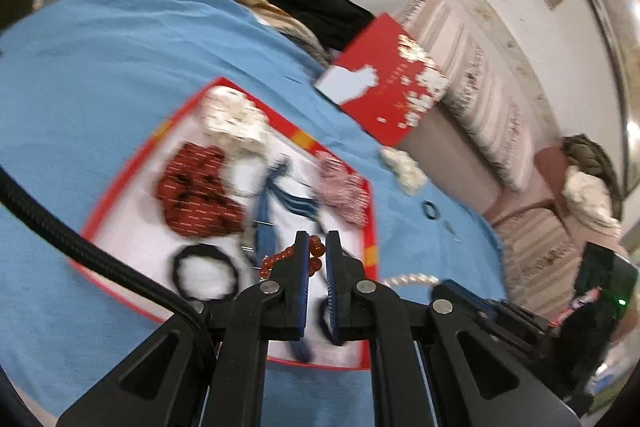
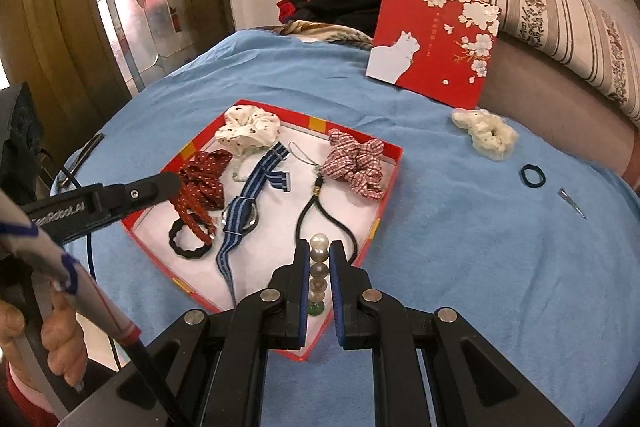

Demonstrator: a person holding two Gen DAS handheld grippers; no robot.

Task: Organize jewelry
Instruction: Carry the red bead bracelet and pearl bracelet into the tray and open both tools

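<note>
Over the red tray (image 2: 390,151) my right gripper (image 2: 319,247) pinches the pearl strand (image 2: 319,259) and my left gripper (image 1: 317,241) the red bead bracelet (image 1: 316,250) — next, I judge, lowering both in.

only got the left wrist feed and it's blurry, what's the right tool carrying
Observer: The right tool is shut on a pearl bead strand, held over the near edge of the red tray.
Operator: what's that small dark ring out on the blue cloth
Observer: A dark hair tie, lying flat on the cloth outside the tray, right of it.
Operator: anything near it
Observer: A thin metal hair clip lies just past it, apart from it.
Operator: and the white blob by the red card
Observer: A cream scrunchie, on the cloth in front of the red cat card.
</note>
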